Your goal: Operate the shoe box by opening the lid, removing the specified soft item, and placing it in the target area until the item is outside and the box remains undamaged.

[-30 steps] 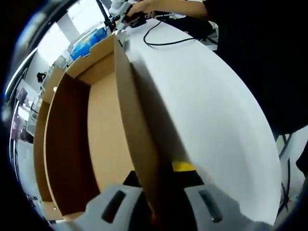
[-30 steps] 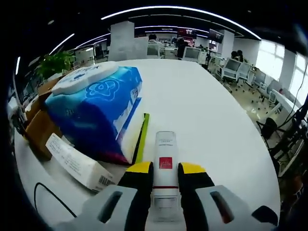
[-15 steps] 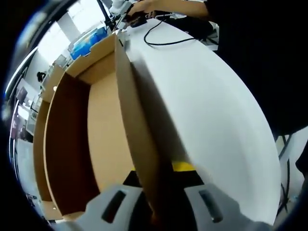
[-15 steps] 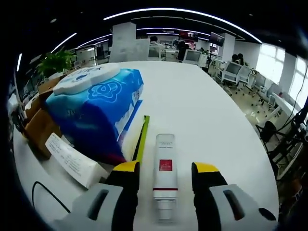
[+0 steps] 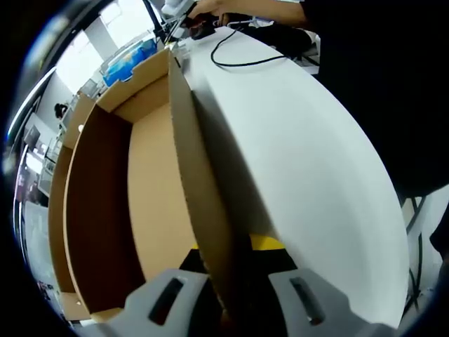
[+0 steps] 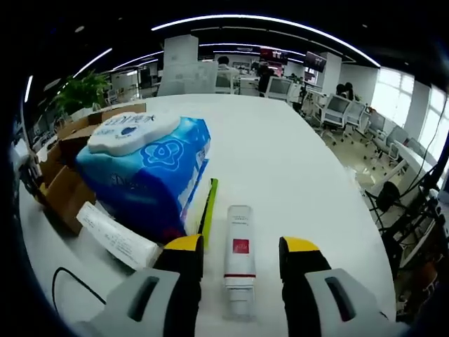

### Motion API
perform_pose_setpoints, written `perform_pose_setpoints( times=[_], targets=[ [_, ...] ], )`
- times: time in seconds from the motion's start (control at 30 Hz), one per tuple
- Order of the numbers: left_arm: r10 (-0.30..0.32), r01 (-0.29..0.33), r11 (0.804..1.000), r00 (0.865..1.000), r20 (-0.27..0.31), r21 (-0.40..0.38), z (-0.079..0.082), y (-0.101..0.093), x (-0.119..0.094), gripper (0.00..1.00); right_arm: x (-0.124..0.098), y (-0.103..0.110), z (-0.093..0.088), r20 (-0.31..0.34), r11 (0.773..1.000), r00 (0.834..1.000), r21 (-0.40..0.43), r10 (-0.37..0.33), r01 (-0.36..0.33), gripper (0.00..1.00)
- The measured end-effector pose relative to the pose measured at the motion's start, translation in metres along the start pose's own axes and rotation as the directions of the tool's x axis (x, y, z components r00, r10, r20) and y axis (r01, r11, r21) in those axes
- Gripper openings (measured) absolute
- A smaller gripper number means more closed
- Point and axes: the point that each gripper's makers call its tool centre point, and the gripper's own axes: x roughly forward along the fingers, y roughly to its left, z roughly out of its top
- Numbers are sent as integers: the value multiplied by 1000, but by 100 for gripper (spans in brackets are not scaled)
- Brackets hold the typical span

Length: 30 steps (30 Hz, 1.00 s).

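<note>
Shoe box (image 5: 133, 189): brown cardboard, plain matte inside, lid off, interior bare as far as visible; sits on the white counter (image 5: 309, 175), seen in the left gripper view.
Box wall: near long wall runs up from between the jaws of the left tongs (image 5: 235, 267); thin raw-cardboard edge, straight.
Left tongs: closed down on that box wall, one jaw inside the box, one outside; yellow pad visible on the outer jaw.
Beyond box: black cable (image 5: 242, 53) looping over the counter past the far end of the box; a person's hand (image 5: 210, 8) further out on some dark gear.
Right tongs (image 6: 242, 261): spread apart, nothing between the pads; grey bodies, black jaws, yellow tips.
Tube (image 6: 239, 256): white, soft-looking, with a red label patch; lies flat on the counter (image 6: 295, 161) between the spread jaws, touching neither one, long axis in line with them.
Green stick (image 6: 208, 205): thin, yellow-green, lies just beside the tube, between it and the wipes pack.
Wipes pack (image 6: 144, 172): soft blue plastic pouch, white oval flap lid on top, bulky; sits beside the tube, against the green stick.
White carton (image 6: 116, 237): long, flat, printed text and barcode, lies at the foot of the wipes pack.
Cardboard (image 6: 66, 175): brown cardboard behind the wipes pack; whether it is the same box, cannot tell.
</note>
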Motion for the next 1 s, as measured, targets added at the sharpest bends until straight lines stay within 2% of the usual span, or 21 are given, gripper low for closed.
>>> perform_pose_setpoints(
  times=[0.07,0.2,0.37,0.5,0.7,0.8,1.0],
  targets=[
    [-2,2,1000,1000,0,-7,0,0,0,8,-9,3,13,37,999,999,-32,5,-4,41],
    [-4,4,1000,1000,-1,-12,-1,1,0,8,-25,6,31,71,999,998,-40,1,2,40],
    [2,-2,1000,1000,3,-1,-1,1,0,8,-46,8,57,120,999,992,-41,-27,32,46],
    [4,-4,1000,1000,3,0,-1,2,1,8,-61,10,75,153,999,987,-9,-47,49,49],
    [7,-7,1000,1000,4,1,0,2,2,8,-68,25,100,193,998,981,-53,-28,38,55],
    [17,-17,1000,1000,7,8,1,2,2,8,-68,40,121,242,988,970,-148,2,35,56],
    [35,-35,999,999,7,-13,1,4,3,8,-58,78,142,249,982,966,-188,73,-26,54]
  ],
)
